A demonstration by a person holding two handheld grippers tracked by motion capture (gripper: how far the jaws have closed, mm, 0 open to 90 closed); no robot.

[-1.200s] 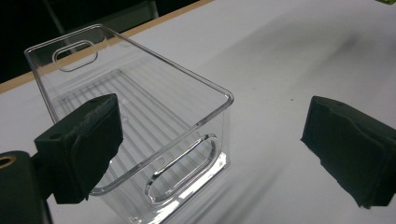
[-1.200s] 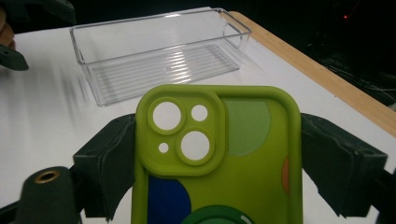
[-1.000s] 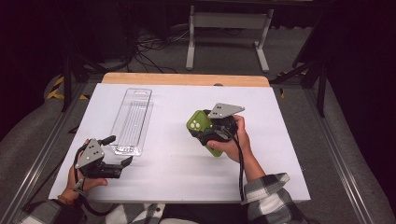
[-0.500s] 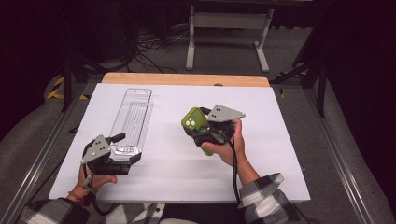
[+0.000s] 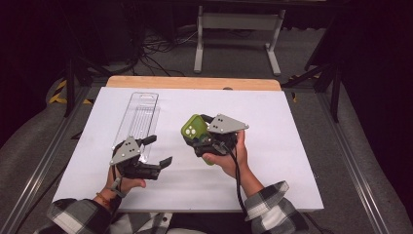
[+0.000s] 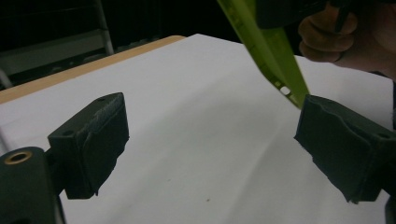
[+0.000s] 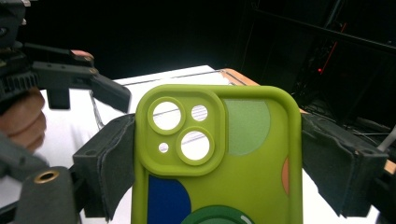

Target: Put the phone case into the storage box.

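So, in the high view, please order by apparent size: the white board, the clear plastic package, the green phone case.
Largest to smallest:
1. White board, by far.
2. Clear plastic package, long and narrow.
3. Green phone case, partly hidden by the right hand-held gripper and lifted nearer the camera, so its true size is less sure.

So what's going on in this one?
A person at a white table works with hand-held tongs in each hand. The right tongs are shut on a green phone case, held up off the table. The left tongs are open, their jaws wide apart, close to the case's lower edge but not gripping it. A clear plastic package lies flat on the table beyond the left hand.
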